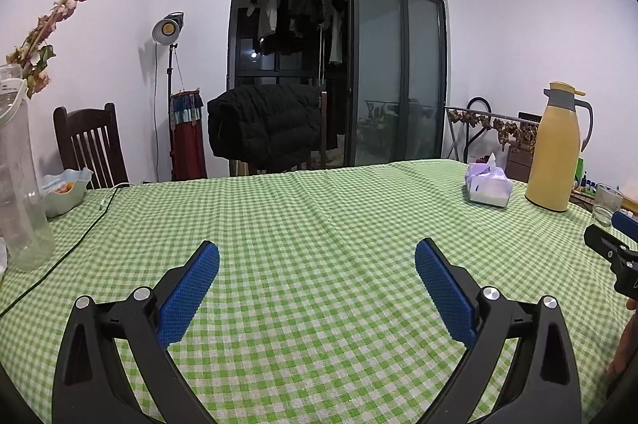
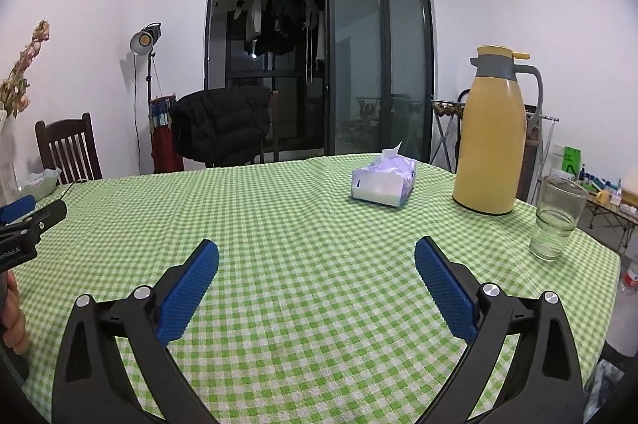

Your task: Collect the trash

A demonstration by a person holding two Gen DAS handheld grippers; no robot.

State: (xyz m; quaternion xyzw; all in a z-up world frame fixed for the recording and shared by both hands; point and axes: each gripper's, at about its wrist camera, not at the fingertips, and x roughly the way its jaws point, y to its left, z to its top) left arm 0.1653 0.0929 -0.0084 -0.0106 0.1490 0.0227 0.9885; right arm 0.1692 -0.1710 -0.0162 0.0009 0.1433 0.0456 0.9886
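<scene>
Both grippers are spread wide with nothing between the blue pads: left gripper (image 1: 317, 258) and right gripper (image 2: 317, 258) hover side by side over the near half of the green checked tablecloth (image 1: 319, 209).

Honestly can't spot any loose trash from here. The closest candidate is the tissue pack (image 2: 383, 184) toward the far right corner, long axis running roughly left-right, a tissue poking straight up. A yellow thermos (image 2: 492, 137) and a glass (image 2: 558, 218) stand along the right edge.

On the left edge a clear bottle (image 1: 20, 181) and a green bowl (image 1: 65, 191) are partly cut off; what's in the bowl is hard to make out. Behind the table is a chair with a black jacket (image 1: 265, 125) and a dark sliding door (image 1: 339, 57).
</scene>
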